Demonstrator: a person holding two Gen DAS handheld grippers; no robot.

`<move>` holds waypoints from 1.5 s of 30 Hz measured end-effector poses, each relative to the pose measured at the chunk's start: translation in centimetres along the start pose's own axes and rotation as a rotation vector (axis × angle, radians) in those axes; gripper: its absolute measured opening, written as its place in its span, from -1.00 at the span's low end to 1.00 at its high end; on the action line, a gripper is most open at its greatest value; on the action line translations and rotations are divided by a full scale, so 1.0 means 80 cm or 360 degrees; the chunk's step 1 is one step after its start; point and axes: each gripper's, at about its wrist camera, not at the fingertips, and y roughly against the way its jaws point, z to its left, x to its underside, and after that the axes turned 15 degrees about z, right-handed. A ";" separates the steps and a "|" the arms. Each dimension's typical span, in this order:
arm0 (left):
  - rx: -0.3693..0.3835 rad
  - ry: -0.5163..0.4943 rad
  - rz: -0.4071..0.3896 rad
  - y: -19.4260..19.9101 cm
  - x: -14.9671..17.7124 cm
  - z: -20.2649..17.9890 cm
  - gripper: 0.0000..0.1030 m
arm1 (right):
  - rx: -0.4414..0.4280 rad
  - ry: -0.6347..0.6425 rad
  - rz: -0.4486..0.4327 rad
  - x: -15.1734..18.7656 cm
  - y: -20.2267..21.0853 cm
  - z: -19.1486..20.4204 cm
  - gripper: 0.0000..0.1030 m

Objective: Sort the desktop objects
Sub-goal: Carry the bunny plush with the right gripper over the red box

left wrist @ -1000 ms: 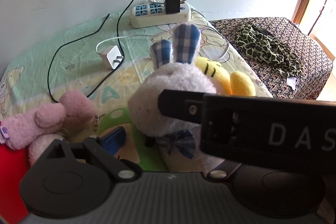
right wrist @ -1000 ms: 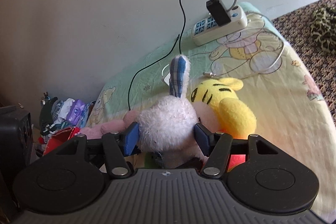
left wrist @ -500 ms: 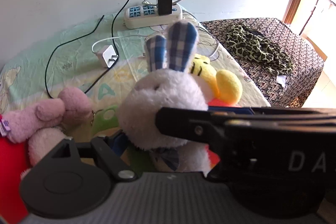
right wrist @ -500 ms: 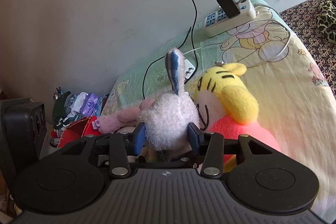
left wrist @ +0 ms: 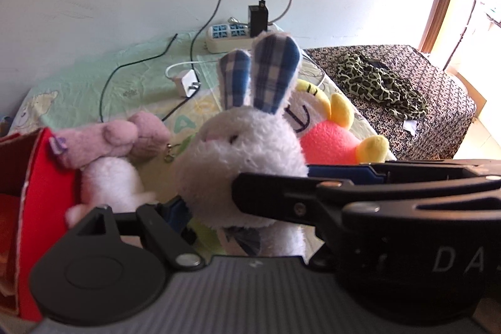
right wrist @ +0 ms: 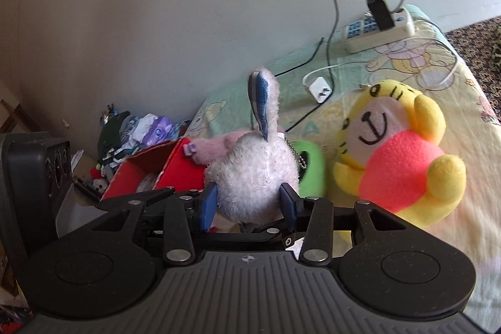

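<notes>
A white plush bunny [right wrist: 250, 177] with blue checked ears hangs above the table, and my right gripper [right wrist: 249, 204] is shut on its head. In the left wrist view the bunny [left wrist: 241, 158] fills the middle, and the right gripper's black housing [left wrist: 407, 224] crosses in from the right. My left gripper [left wrist: 253, 218] sits just below and behind the bunny. Its left blue pad [left wrist: 177, 208] stands wide of the plush and its right finger is hidden. An open red box [right wrist: 181, 168] lies to the left. A pink plush [left wrist: 116, 140] leans on the box edge.
A yellow and pink plush [right wrist: 400, 168] lies on the right of the cartoon-print cloth [right wrist: 407, 77]. A green item [right wrist: 310, 171] sits behind the bunny. A power strip [left wrist: 231, 36], white charger [left wrist: 188, 82] and cables are at the back. A patterned surface [left wrist: 438, 102] holds a leopard-print cloth [left wrist: 375, 80].
My right gripper closed on the bunny's head, then lifted it and carried it left toward the red box. The left gripper rose and drifted left with it.
</notes>
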 end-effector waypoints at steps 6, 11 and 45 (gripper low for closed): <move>-0.0019 0.0094 -0.0035 0.029 0.028 0.028 0.52 | -0.0067 0.0074 0.0022 0.004 -0.011 0.031 -0.10; 0.0009 0.0128 -0.0135 0.063 0.037 0.065 0.52 | -0.0084 0.0145 -0.0057 -0.002 -0.015 0.075 -0.11; -0.0391 0.0367 0.0026 0.086 0.122 0.447 0.52 | -0.0555 -0.0144 0.0320 -0.053 -0.314 0.270 -0.12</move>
